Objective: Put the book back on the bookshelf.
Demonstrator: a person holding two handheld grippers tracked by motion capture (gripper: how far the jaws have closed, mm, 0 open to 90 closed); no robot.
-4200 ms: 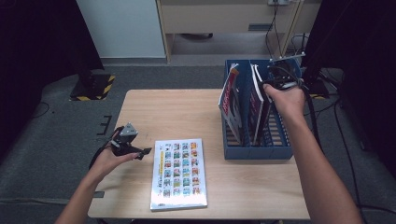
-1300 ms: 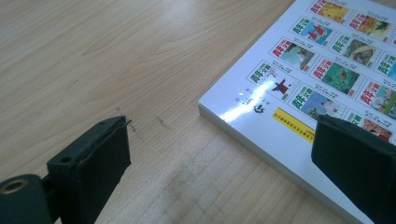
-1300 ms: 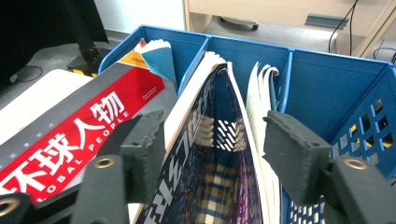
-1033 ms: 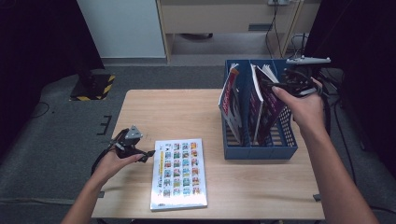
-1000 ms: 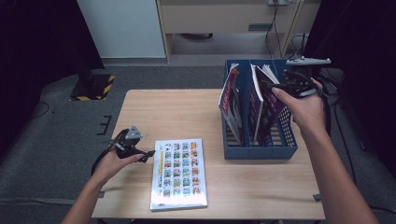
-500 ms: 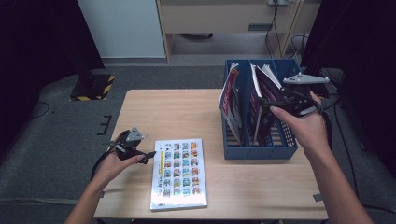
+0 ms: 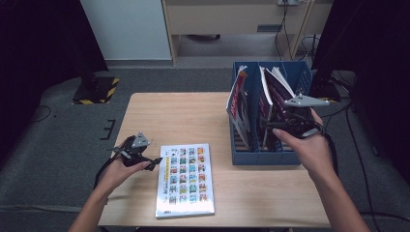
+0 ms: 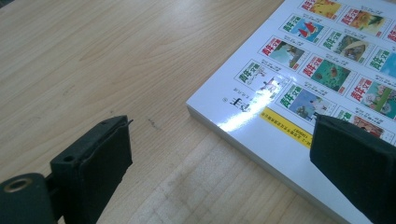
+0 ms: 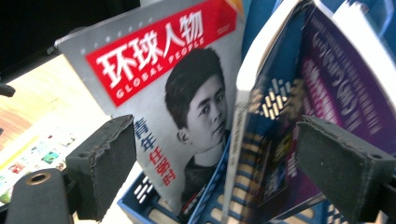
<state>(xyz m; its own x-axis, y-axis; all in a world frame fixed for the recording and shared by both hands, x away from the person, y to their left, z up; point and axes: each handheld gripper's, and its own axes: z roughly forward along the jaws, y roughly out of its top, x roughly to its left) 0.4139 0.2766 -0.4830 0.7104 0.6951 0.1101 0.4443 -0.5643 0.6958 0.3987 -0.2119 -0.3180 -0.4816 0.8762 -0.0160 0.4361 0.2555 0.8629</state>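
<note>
A picture-covered book (image 7: 186, 180) lies flat near the table's front edge. My left gripper (image 7: 157, 161) rests just left of it, open. In the left gripper view the gripper (image 8: 224, 163) straddles the book's corner (image 8: 327, 70) without pressing on it. A blue file rack (image 7: 290, 157) at the right holds a red-titled magazine (image 7: 238, 104) and a purple one (image 7: 276, 92), both upright. My right gripper (image 7: 266, 126) hovers over the rack's near end, pointing left. Its jaws have just been opening, and the right gripper (image 9: 219, 163) stands open before the red-titled magazine (image 9: 177, 93) and purple one (image 9: 299, 130), gripping nothing.
The wooden table (image 7: 183, 116) has bare room between the book and its far edge. Behind it are a light cabinet (image 7: 128, 29) and a wooden shelf unit (image 7: 232, 19). Cables trail on the grey floor at the right (image 7: 355, 145).
My right hand has come down and toward the near end of the rack, away from the magazine tops. The left hand and the flat book have stayed put.
</note>
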